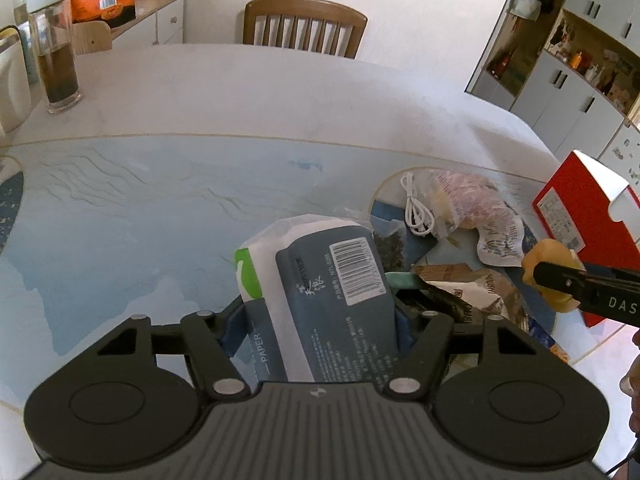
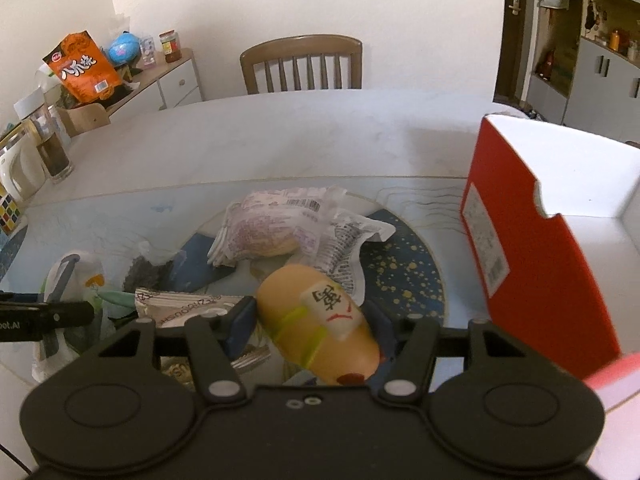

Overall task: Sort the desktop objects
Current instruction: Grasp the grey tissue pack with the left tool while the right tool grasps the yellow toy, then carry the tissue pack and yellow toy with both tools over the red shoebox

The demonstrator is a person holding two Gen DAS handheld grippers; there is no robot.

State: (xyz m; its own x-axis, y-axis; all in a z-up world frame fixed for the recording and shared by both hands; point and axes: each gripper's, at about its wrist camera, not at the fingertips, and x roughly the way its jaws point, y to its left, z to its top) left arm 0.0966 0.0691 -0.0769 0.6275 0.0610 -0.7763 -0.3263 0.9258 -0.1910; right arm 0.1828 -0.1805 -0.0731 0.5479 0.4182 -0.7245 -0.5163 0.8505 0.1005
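A grey and white tissue pack (image 1: 320, 280) with a barcode label stands between the blue pads of my left gripper (image 1: 316, 320), which is shut on its two sides. My right gripper (image 2: 312, 320) is shut on a soft yellow bun-shaped toy (image 2: 320, 320) with a white tile and a character printed on top. The left wrist view shows that toy (image 1: 548, 260) at the right edge, pinched by a black finger. An open red box (image 2: 532, 248) with a white inside stands just right of the right gripper.
On the round blue mat (image 2: 400, 272) lie a pink snack bag (image 2: 272, 220), a brown and silver wrapper (image 2: 180, 304) and a white coiled cable (image 1: 418, 208). A glass bottle (image 1: 54, 52) of dark liquid stands far left, and a wooden chair (image 1: 304, 24) sits behind the table.
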